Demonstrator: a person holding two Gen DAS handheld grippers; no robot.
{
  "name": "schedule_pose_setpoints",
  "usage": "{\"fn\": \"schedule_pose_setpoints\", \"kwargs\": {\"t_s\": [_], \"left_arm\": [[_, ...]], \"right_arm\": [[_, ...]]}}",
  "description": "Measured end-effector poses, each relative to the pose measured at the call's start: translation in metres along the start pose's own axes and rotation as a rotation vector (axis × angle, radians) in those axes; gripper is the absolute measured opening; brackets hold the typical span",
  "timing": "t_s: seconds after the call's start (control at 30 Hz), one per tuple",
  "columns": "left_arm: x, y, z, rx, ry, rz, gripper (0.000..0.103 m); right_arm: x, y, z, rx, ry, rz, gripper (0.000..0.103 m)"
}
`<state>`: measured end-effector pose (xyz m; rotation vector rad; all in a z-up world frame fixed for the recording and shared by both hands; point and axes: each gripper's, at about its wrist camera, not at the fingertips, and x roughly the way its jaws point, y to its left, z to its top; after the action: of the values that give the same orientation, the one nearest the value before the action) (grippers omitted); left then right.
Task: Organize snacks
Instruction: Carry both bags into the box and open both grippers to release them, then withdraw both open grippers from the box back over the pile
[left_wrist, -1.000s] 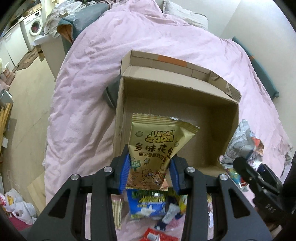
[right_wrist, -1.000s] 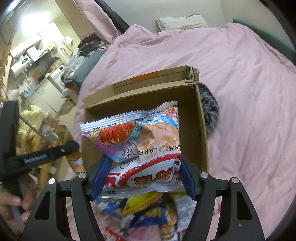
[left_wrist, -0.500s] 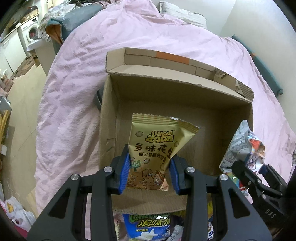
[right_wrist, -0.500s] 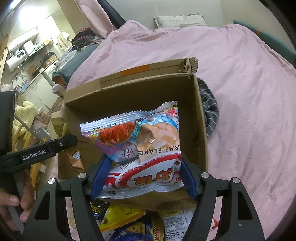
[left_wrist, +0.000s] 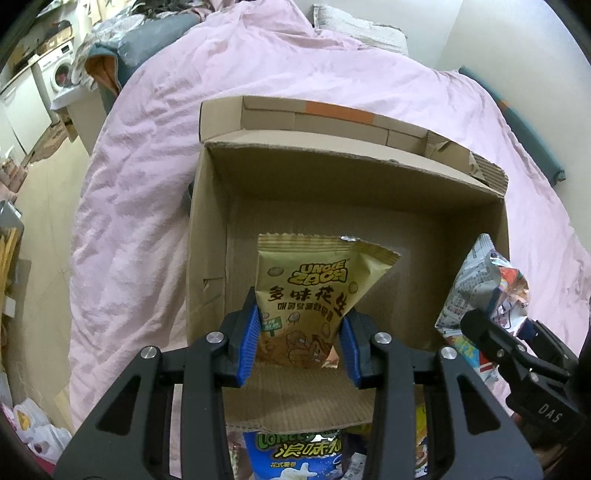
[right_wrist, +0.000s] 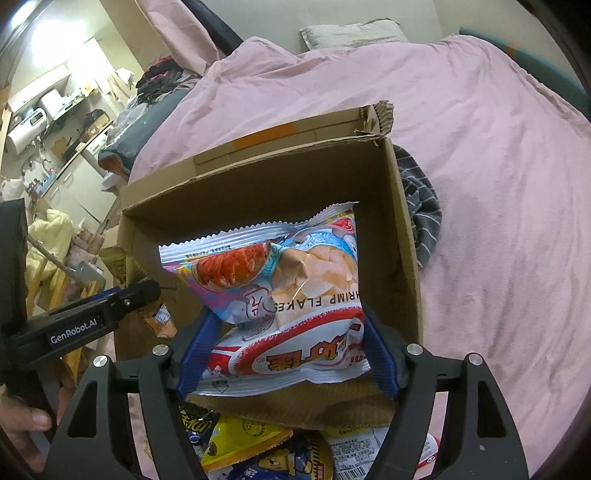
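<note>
Kid: Over the box (left_wrist: 354, 195), what's in your grippers?
Me: Left gripper (left_wrist: 300, 345) pinches peanuts (left_wrist: 314, 291), right gripper (right_wrist: 286, 345) shrimp flakes (right_wrist: 280, 280), both jaws loosening. Box looks bare (more snacks (right_wrist: 266, 454) wait)

My bed (left_wrist: 295, 85) is covered by a rumpled pink duvet (right_wrist: 498, 147) that runs to its far edge, where a pale pillow (right_wrist: 351, 35) lies against the wall. A grey striped cloth (right_wrist: 423, 218) lies crumpled on the duvet. Off the bed's left edge I see bare floor (left_wrist: 40, 221), a white washing machine (left_wrist: 59, 72) in the far corner of the room, and a heap of dark clothes (right_wrist: 166, 79) beside a cluttered kitchen shelf (right_wrist: 40, 114).
</note>
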<state>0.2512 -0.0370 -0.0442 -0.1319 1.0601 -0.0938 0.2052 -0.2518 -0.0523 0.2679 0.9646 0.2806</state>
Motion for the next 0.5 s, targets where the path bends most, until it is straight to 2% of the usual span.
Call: {"fn": "schedule_pose_setpoints", "kwargs": {"t_s": [0.13,0.2,0.27,0.5], "left_arm": [[-0.0017,-0.0035,-0.0004,0.017,-0.004,-0.004,0.047],[-0.0026,-0.0039,-0.0011,0.017,-0.003,-0.004,0.067],[-0.0042,-0.0034,-0.0015,0.014,-0.006,-0.007,0.076],[-0.0097,-0.0034,-0.0037,0.017,-0.021,0.003,0.078]], "right_arm": [[-0.0038,-0.0044,0.0006,0.024,-0.017,0.029,0.088],[-0.0057,-0.0055,0.0014,0.033,-0.027,0.04,0.091],[-0.0068,-0.0066,0.003,0.037,-0.035,0.042,0.092],[-0.0082,-0.0068,0.0047,0.04,-0.039,0.044,0.092]]}}
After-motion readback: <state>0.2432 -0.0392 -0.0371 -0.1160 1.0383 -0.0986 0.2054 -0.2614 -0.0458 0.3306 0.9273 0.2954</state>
